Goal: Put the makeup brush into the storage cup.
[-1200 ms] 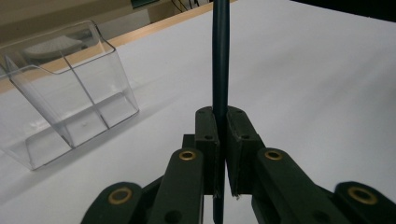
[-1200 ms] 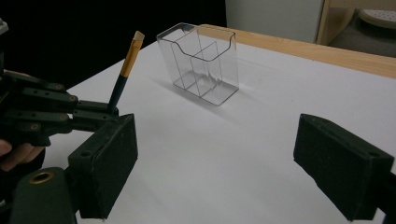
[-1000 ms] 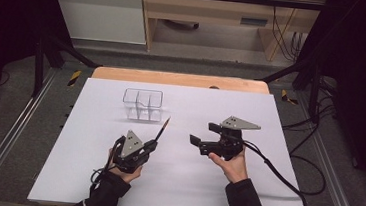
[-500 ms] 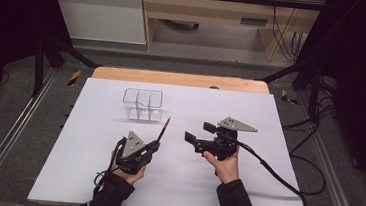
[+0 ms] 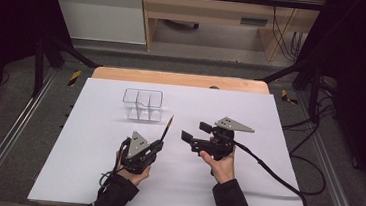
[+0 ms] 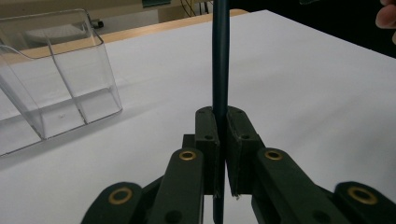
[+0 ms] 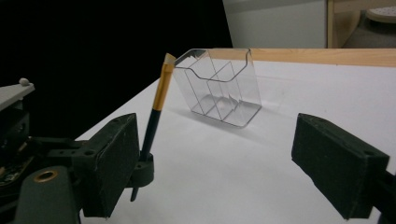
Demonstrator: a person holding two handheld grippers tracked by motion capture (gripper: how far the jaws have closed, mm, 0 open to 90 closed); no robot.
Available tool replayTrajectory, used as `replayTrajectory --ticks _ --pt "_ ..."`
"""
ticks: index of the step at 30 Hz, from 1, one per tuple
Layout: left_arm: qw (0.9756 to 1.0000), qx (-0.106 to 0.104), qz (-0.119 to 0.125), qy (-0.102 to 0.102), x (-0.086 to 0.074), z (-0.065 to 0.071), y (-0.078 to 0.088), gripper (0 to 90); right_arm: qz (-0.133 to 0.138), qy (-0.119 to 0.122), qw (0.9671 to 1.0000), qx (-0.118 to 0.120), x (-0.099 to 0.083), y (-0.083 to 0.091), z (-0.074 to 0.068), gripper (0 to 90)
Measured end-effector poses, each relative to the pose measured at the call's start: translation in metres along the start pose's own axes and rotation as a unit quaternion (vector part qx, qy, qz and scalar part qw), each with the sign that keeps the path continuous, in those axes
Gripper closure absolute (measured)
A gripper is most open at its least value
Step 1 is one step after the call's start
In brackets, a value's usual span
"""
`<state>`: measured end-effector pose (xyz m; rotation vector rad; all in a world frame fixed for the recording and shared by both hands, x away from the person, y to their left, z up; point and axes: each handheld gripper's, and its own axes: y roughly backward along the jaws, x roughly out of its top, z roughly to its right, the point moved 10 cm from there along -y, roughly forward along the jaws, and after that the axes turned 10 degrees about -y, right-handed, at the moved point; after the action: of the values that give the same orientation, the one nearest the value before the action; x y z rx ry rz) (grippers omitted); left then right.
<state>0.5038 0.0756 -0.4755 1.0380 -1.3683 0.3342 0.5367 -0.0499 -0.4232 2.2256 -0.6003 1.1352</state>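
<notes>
Sticking up from the clamped left gripper (image 5: 159, 144), pencil (image 5: 168, 127) tilts toward the clear organizer (image 5: 143, 104).

The hand-held gripper (image 6: 220, 140) clamps a dark, perhaps pencil-like stick (image 6: 220, 60) beside a clear organizer (image 6: 56, 88).

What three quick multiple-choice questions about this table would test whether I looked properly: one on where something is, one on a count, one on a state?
1. Where does the clear organizer stand?
A. beyond the left gripper
B. beside the person's elbows
C. on the floor

2. How many compartments has it?
A. one
B. three
C. six

3. How is the pen held?
A. lying loose
B. in the right gripper
C. clamped between the left gripper's fingers

Answers: 1 A, it sits farther up the table; 2 B, two dividers split it; 3 C, the fingers press its shaft.
</notes>
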Motion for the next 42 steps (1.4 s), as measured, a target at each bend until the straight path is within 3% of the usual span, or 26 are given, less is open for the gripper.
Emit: replayTrajectory --ticks 11,20,30,42 --pt "0.9999 0.008 0.004 0.009 0.005 -0.001 -0.003 83.4 0.008 -0.008 0.9999 0.011 0.009 -0.005 -0.012 19.8" --pt "1.0 0.004 0.003 0.006 0.008 0.006 -0.009 83.4 0.01 -0.029 0.9993 0.021 0.002 -0.013 -0.015 26.2" --pt "1.0 -0.008 0.0 0.002 0.009 0.017 -0.015 83.5 0.01 -0.052 0.9983 0.023 -0.003 -0.019 -0.016 38.8" --pt "0.9999 -0.012 0.003 0.001 0.01 0.024 -0.015 83.5 0.006 -0.079 0.9964 0.031 -0.01 -0.026 -0.018 60.9"
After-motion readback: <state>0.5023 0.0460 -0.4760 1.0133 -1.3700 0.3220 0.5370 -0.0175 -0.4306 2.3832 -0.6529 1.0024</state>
